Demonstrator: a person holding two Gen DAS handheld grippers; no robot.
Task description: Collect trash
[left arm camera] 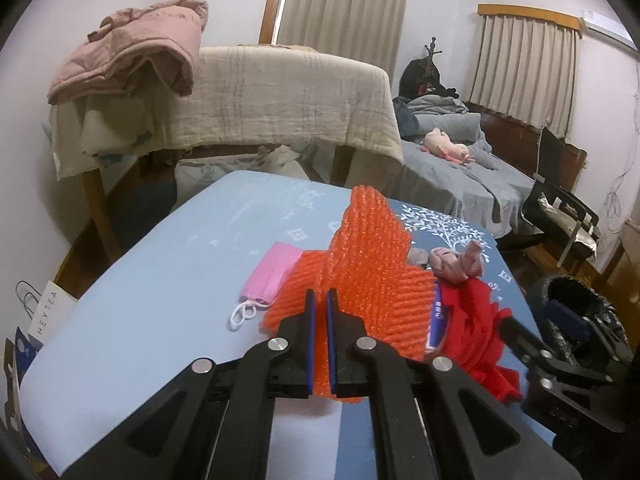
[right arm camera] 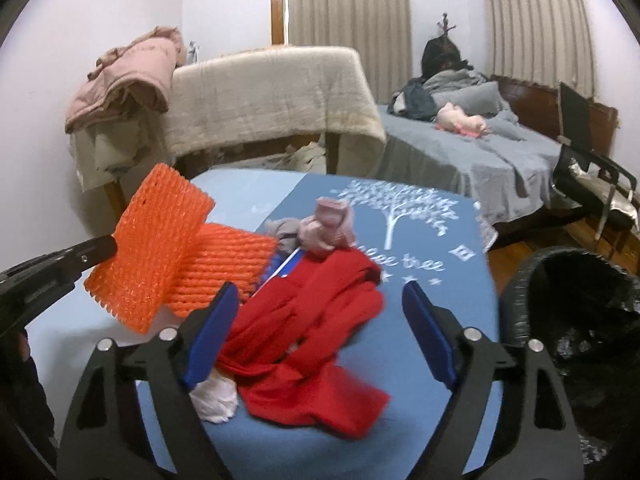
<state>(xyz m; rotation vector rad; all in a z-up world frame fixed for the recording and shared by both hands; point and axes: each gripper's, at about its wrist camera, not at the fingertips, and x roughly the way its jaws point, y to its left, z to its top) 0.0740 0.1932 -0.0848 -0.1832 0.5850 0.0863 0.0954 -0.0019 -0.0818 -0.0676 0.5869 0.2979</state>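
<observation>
I'm lifting the orange net [left arm camera: 372, 256] in the clamped left tongs [left arm camera: 320, 300] — right tongs [right arm camera: 316, 312] gaping, empty — next, carrying it to the bin [right arm camera: 576, 312].

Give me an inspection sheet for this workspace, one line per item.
Surface: blue table cover with white tree print.
Job's things: one orange foam net lifted, second foam net lying on the table; pink mask beside it; lined bin to the right.
Clutter: red cloth, pink socks, white wad.
Grippers: left gripper shut on the lifted net; right gripper open over the red cloth.
Cables: nothing seen.
Surroundings: bed, draped chair, curtains.
</observation>
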